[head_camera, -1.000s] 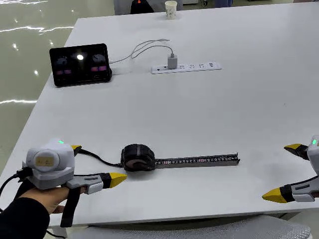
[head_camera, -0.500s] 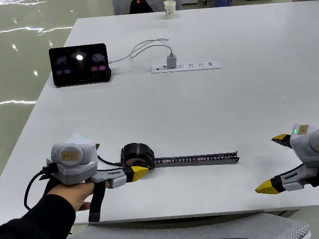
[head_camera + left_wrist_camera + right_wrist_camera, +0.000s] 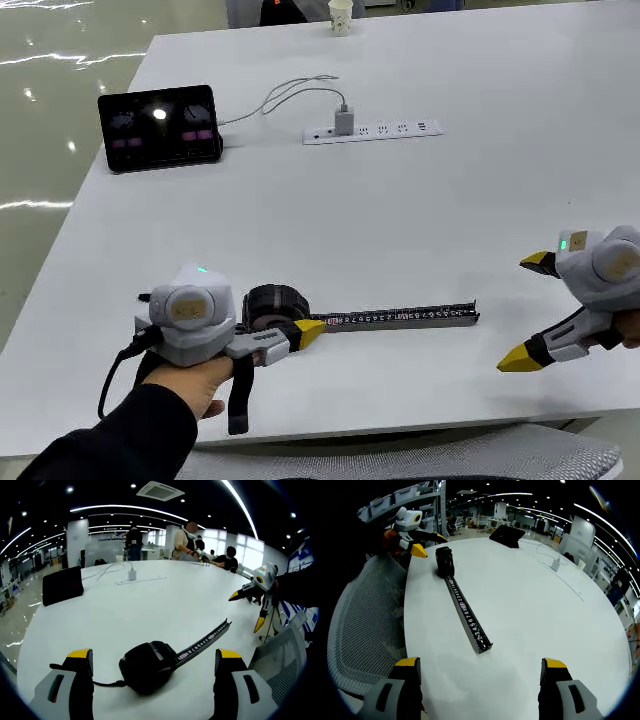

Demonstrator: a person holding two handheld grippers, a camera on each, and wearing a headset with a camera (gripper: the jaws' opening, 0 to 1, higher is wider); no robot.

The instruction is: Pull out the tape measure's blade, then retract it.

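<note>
Two open grippers, one tape measure

Two grippers are in your hands, and both have their jaws spread wide. Your left gripper [image 3: 153, 655] has one jaw on each side of the black tape measure [image 3: 275, 305], with a gap on each side. The tape measure lies on the white table [image 3: 400, 220], close to the front edge and toward the left corner. Its blade [image 3: 400, 318] is out and lies flat along the front edge. Your right gripper [image 3: 525, 310] hangs near the right edge, apart from the blade's tip, holding nothing.
</note>
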